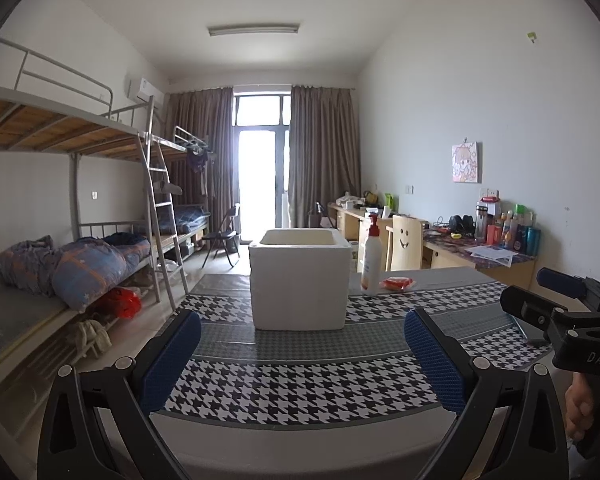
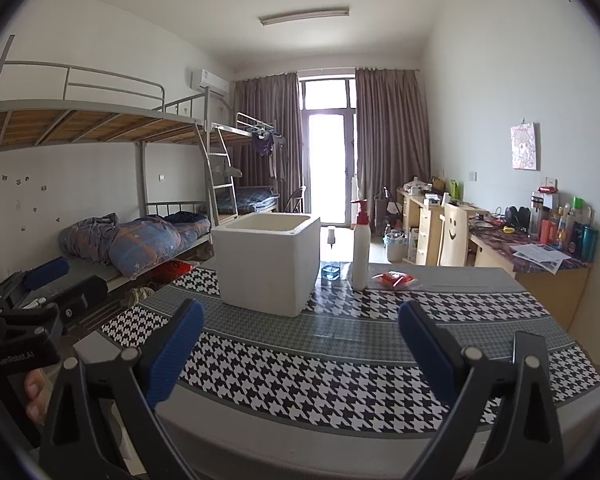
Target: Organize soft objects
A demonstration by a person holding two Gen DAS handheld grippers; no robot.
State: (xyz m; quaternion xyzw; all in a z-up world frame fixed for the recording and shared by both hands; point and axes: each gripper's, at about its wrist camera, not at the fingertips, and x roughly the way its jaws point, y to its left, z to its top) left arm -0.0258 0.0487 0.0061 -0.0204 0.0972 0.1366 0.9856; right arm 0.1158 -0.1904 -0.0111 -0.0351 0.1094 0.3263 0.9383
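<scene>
White foam box point(image 1: 299, 280): open-topped, on the houndstooth tablecloth point(image 1: 300, 384), straight ahead of both jaw pairs and well apart from them.
Red soft packet point(image 2: 395, 280): flat on the cloth, ahead and slightly inside the right gripper's point(image 2: 300, 350) right jaw, just beside the pump bottle point(image 2: 360, 246).
Left gripper point(image 1: 302, 354): jaws wide, empty. Right gripper: jaws wide, empty.
Risk: reaching for the packet likely clips the tall bottle and topples it; a slick wrapper may slip from the pads.
</scene>
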